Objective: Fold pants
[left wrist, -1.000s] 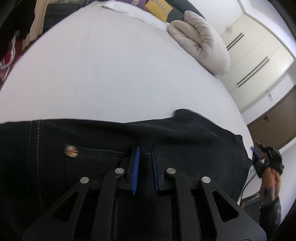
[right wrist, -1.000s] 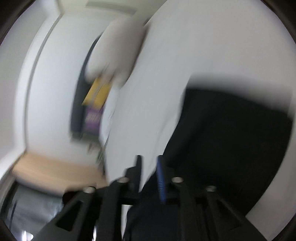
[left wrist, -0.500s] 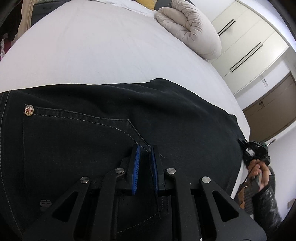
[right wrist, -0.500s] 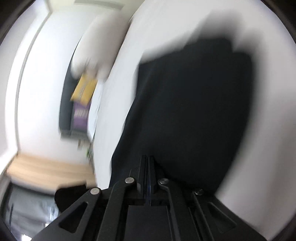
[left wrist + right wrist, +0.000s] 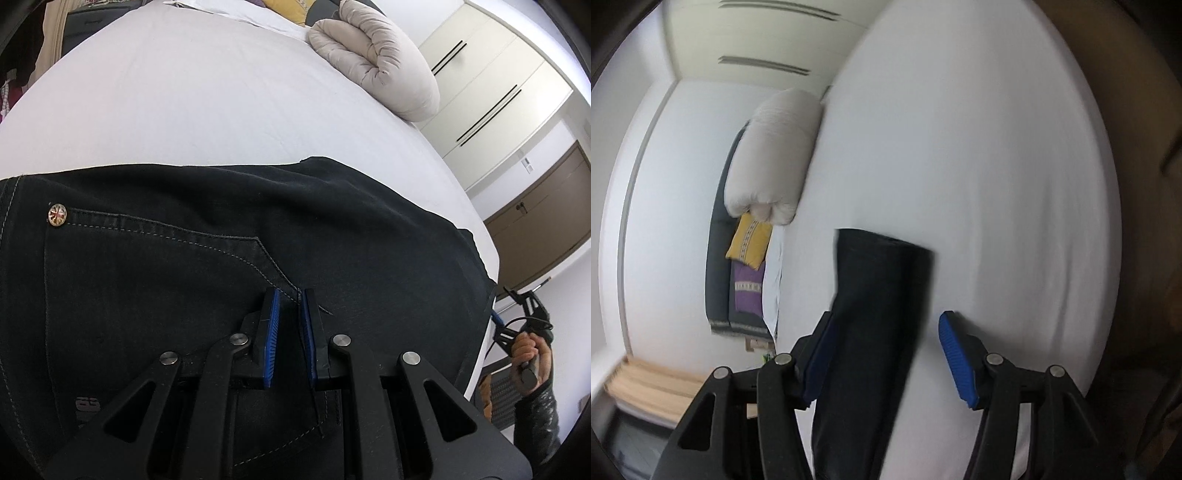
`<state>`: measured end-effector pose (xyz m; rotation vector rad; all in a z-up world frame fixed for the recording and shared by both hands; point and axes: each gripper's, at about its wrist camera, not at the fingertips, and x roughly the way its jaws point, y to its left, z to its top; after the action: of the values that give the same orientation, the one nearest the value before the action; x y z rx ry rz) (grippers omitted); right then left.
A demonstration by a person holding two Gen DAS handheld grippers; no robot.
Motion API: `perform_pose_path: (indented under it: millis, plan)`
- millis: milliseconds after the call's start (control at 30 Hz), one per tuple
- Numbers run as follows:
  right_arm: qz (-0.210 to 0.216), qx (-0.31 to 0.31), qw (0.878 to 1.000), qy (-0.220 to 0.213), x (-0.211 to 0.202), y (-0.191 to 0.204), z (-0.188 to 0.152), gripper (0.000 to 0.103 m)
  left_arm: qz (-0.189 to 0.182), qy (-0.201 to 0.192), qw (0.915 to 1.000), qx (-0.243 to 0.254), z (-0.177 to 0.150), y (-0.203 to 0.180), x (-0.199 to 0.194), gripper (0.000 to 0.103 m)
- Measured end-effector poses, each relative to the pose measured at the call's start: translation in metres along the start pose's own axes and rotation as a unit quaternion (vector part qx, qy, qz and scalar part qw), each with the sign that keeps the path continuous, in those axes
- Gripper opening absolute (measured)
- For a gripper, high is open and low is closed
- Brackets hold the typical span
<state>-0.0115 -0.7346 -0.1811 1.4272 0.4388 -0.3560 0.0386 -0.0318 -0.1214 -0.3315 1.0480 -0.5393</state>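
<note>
The black pants (image 5: 258, 258) lie spread flat on the white bed (image 5: 184, 110), filling the area just ahead of and beneath the left gripper (image 5: 289, 317). Its jaws stand nearly together with only a narrow slit between the blue pads (image 5: 272, 332); dark denim shows through that slit, but whether a pinch of cloth is caught there I cannot tell. They count as clenched. The right gripper (image 5: 882, 354) is letting go — its jaws are opening, with a pant leg (image 5: 882, 295) running up between them and neither pad pressing on it.

By my reading, one fold has just been laid down and the right hand (image 5: 532, 350) is releasing its end. The next move probably calls for that gripper to clear the cloth without dragging it, then take a new hold for the next fold while the left pins the pocket area.

The left wrist view alone shows the stitched back pocket (image 5: 166, 266), its metal rivet (image 5: 57, 215) off to the gripper's left, and the person's right hand gripping its tool at the bed's far right edge. The right wrist view — somewhat blurred — alone shows the folded leg's squared-off end ahead of the fingers. A rolled duvet (image 5: 772, 155) appears in both.
</note>
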Motion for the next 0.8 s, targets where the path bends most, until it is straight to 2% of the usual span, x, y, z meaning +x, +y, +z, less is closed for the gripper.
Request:
perform_pose_path:
  millis: [100, 333, 433, 467, 500, 633, 800]
  plan:
    - [0.025, 0.018, 1.000, -0.004, 0.001, -0.004, 0.007, 0.055, 0.001, 0.000, 1.0000, 0.002, -0.001, 0.001, 0.000, 0.012]
    - [0.056, 0.027, 0.998, 0.028, 0.031, 0.001, 0.026, 0.047, -0.002, -0.001, 1.0000, 0.001, 0.000, 0.005, -0.002, 0.012]
    - [0.046, 0.018, 0.998, 0.038, 0.051, 0.005, 0.033, 0.026, -0.003, -0.001, 1.0000, -0.001, 0.000, 0.005, -0.002, 0.012]
    - [0.042, 0.018, 0.998, 0.040, 0.054, 0.004, 0.034, 0.015, -0.003, -0.001, 1.0000, -0.001, 0.000, 0.005, -0.002, 0.012]
    - [0.038, 0.018, 0.998, 0.043, 0.058, 0.003, 0.035, 0.009, -0.003, -0.001, 1.0000, -0.001, 0.000, 0.005, -0.002, 0.012]
    - [0.032, -0.007, 0.999, 0.040, 0.059, 0.009, 0.033, 0.009, -0.004, -0.001, 1.0000, -0.002, 0.000, 0.006, -0.001, 0.012]
    - [-0.015, -0.075, 0.997, 0.021, 0.053, 0.035, 0.027, 0.009, -0.009, -0.001, 0.9999, -0.006, 0.000, 0.008, -0.001, 0.012]
